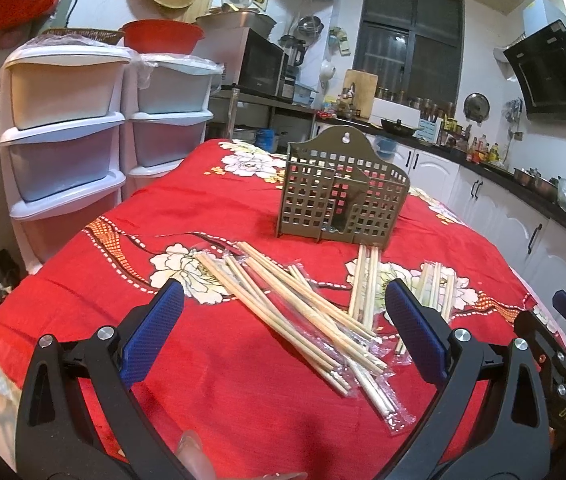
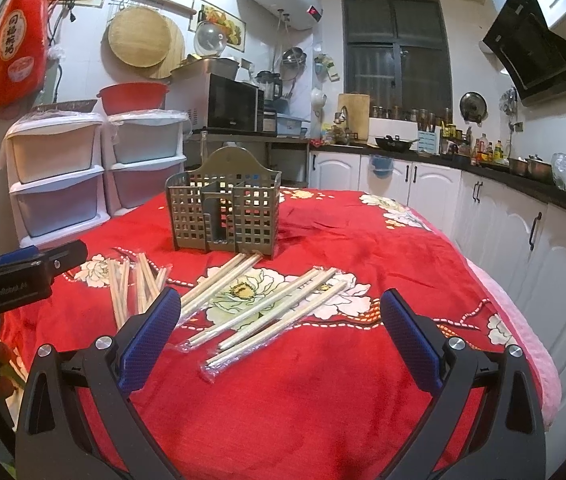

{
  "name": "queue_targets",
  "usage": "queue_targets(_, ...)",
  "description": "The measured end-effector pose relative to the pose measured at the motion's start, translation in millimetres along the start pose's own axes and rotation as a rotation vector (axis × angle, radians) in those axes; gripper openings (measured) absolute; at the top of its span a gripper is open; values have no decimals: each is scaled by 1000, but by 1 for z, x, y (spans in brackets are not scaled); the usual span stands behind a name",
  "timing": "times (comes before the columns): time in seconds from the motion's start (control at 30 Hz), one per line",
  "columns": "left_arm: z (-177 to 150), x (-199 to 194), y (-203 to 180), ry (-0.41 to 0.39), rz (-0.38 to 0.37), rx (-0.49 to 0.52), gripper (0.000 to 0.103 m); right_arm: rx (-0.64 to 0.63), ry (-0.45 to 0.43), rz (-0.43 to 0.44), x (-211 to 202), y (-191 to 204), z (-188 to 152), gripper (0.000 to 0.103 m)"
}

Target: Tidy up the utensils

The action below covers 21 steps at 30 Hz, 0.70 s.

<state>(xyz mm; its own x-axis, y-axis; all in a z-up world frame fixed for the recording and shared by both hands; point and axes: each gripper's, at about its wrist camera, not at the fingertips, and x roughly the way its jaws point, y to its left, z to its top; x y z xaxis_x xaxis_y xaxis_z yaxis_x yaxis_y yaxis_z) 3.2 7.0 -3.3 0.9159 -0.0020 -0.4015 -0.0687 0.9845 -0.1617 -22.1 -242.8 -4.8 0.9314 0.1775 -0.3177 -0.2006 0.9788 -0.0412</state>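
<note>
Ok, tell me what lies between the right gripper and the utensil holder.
Wrapped chopstick pairs lie on the red cloth between the right gripper and the holder, seen in the right wrist view.

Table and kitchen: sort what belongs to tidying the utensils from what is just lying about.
For the job:
- wrapped chopsticks scattered on the cloth
- perforated holder, standing empty
- left gripper and right gripper, jaws open

Just lying about:
- drawer units
- red basin
- microwave
- wok
</note>
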Motion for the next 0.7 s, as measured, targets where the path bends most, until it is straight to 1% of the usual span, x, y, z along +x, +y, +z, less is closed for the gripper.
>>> queue_targets(0.17,1,4,6,15,20,-11,92,-18,16,27,8,5,5,97)
queue_targets(0.37,2,11,16,47,25,-27,92,-37,27,57,20,10,13,97)
queue_targets(0.63,10,20,29,75,33,-37,92,-20,75,89,41,8,23,97)
queue_targets(0.7,13,25,33,95,26,-46,92,-21,82,96,47,8,26,97)
